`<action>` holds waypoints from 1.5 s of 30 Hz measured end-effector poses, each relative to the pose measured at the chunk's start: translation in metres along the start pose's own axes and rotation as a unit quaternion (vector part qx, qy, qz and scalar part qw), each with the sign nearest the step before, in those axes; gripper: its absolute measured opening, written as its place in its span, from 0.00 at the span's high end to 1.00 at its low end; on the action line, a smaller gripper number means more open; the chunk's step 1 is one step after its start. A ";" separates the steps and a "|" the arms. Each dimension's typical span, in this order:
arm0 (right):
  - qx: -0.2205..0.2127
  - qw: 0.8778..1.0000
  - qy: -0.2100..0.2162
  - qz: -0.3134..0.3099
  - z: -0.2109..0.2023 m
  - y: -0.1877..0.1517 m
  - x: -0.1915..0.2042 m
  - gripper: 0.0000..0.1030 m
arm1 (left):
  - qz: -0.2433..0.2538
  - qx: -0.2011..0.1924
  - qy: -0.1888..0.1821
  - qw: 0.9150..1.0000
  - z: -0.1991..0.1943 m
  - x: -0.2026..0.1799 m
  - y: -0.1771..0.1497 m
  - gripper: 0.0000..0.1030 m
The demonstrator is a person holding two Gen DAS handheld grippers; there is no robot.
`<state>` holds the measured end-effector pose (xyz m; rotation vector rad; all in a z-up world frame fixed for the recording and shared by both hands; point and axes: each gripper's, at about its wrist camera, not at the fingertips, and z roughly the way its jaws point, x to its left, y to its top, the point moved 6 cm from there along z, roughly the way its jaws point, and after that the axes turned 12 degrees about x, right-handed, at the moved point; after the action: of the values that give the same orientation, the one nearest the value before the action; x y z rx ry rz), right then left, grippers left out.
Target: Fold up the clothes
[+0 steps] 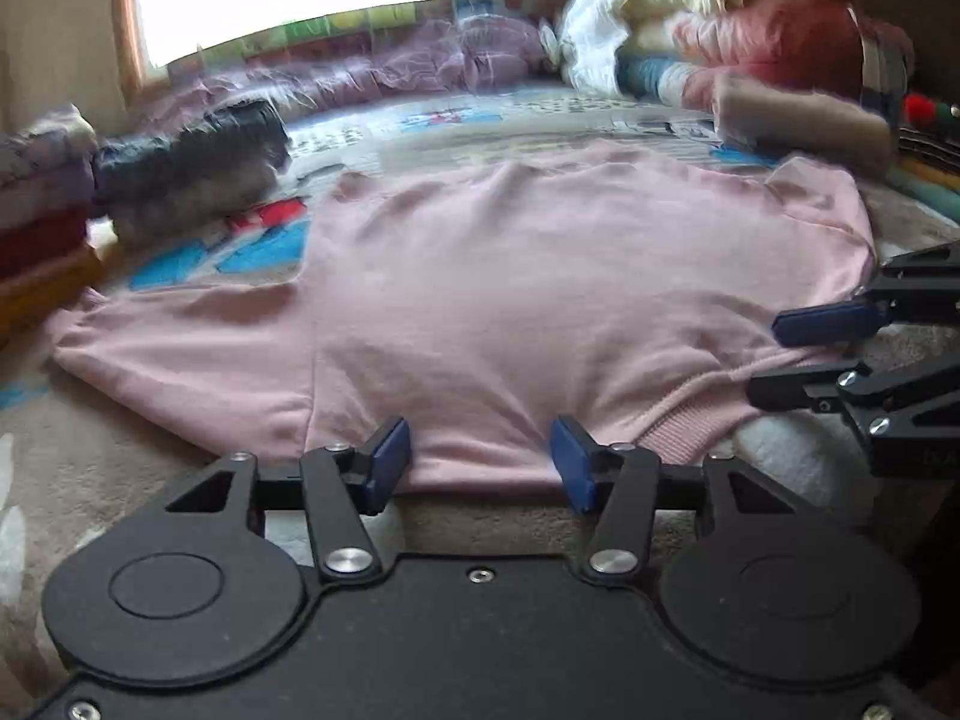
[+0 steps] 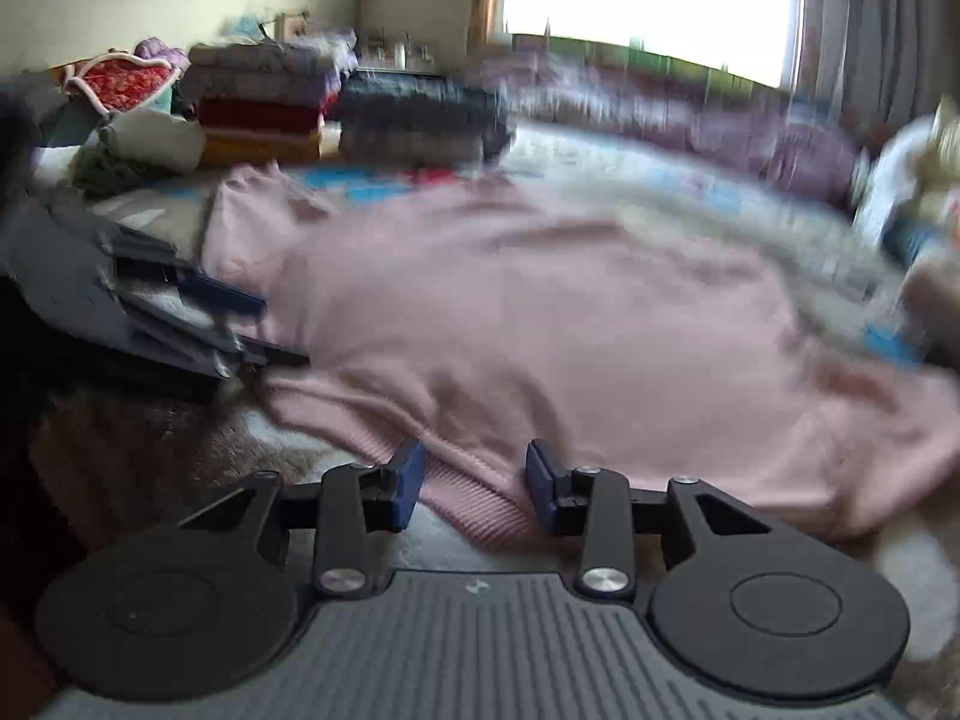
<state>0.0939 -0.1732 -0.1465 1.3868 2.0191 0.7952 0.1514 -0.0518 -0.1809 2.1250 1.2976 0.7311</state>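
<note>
While a pink sweatshirt [image 1: 480, 300] fills mid-frame, the left gripper [image 1: 480, 465] stands released at its near edge. The right gripper [image 2: 477, 483], also spread, straddles the ribbed hem [image 2: 480, 510].

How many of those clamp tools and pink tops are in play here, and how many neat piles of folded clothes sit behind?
Grippers: 2 (left gripper, right gripper)
Pink sweatshirt: 1
Folded stacks: 2 (colourful stack, dark stack)
Total: 5

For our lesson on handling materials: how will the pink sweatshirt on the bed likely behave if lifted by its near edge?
The pink sweatshirt lies flat with soft wrinkles, so it will probably droop and sag rather than hold its shape. Its ribbed hem looks thick, likely giving each gripper a firm, non-slippery hold.
</note>
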 end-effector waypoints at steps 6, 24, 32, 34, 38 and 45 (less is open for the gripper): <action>-0.005 0.999 -0.034 -0.013 -0.011 -0.006 0.009 0.59 | -0.010 -0.016 0.025 1.000 -0.006 -0.005 -0.007 0.50; -0.028 0.985 -0.078 0.154 -0.006 -0.038 -0.062 0.57 | -0.004 -0.030 -0.007 1.000 -0.008 -0.043 -0.016 0.47; -0.028 0.984 -0.100 0.143 -0.014 -0.047 -0.057 0.49 | 0.001 -0.048 -0.005 0.999 -0.016 -0.043 -0.026 0.47; -0.039 0.985 -0.110 0.124 -0.020 -0.043 -0.052 0.49 | 0.005 -0.045 -0.003 0.999 -0.020 -0.044 -0.028 0.47; -0.049 0.989 -0.108 0.087 -0.024 -0.038 -0.039 0.49 | 0.001 -0.027 -0.006 1.000 -0.026 -0.045 -0.031 0.47; -0.067 0.991 -0.083 0.080 -0.031 -0.026 -0.033 0.53 | 0.020 0.008 -0.005 1.000 -0.046 -0.048 -0.037 0.46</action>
<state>0.0650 -0.2167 -0.1412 1.4987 1.7138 0.8394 0.0786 -0.0731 -0.1817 2.1706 1.2623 0.7296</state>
